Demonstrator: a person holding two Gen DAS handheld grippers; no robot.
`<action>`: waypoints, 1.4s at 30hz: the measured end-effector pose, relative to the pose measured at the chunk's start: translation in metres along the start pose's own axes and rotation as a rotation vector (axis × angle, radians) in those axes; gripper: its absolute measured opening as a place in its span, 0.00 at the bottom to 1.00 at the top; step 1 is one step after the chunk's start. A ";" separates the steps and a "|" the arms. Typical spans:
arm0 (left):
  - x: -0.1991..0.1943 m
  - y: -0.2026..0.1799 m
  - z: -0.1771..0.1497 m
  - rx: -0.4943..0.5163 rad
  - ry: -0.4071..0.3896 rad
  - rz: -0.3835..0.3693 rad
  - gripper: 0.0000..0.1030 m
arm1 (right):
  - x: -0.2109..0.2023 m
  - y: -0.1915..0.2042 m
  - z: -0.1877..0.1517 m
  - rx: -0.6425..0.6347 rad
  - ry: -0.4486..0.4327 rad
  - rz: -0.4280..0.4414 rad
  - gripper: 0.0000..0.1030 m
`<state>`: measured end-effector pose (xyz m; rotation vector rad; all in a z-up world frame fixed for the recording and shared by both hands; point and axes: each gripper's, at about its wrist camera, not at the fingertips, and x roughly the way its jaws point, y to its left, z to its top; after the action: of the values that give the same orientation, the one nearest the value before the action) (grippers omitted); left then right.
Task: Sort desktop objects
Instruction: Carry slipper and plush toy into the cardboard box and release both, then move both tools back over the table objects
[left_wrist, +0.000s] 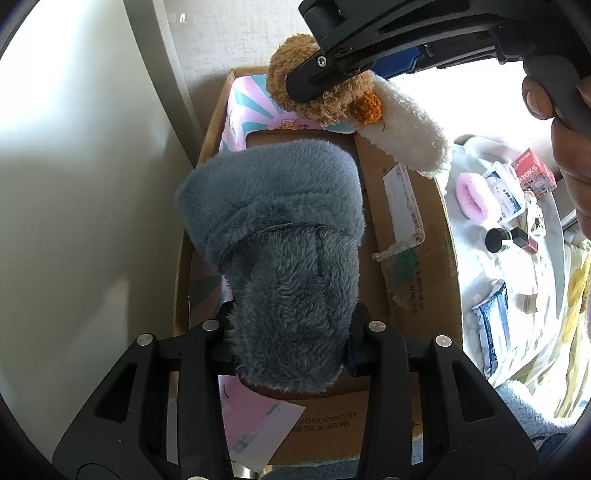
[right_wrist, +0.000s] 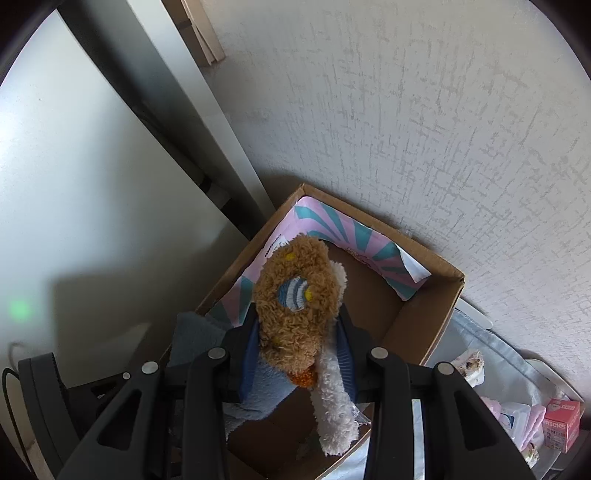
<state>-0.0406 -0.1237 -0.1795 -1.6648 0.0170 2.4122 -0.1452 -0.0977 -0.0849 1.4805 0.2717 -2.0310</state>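
With the left gripper (left_wrist: 291, 332) clamped on a blue-grey plush slipper (left_wrist: 280, 236) and the right gripper (right_wrist: 299, 354) clamped on a brown-and-white plush toy (right_wrist: 299, 306), both hanging over the cardboard box (right_wrist: 428, 321) at centre frame, simultaneous release could tangle them or drop one across the rim.

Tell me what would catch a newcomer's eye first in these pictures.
The fuzzy blue-grey slipper fills the left wrist view, clamped in the left gripper over the open cardboard box. Next comes the brown and white plush toy, held by the right gripper above the same box, which stands against the wall.
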 end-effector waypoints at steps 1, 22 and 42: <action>0.001 0.001 0.001 -0.003 0.001 -0.007 0.43 | 0.002 0.001 0.002 -0.002 0.005 0.004 0.38; -0.020 -0.012 0.032 0.001 -0.083 0.062 1.00 | -0.033 -0.010 0.002 -0.041 -0.060 -0.074 0.87; -0.070 -0.051 0.043 -0.040 -0.169 -0.031 1.00 | -0.151 -0.067 -0.075 -0.004 -0.177 -0.261 0.87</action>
<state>-0.0471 -0.0796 -0.0935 -1.4603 -0.0837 2.5367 -0.0948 0.0450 0.0149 1.3076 0.4137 -2.3502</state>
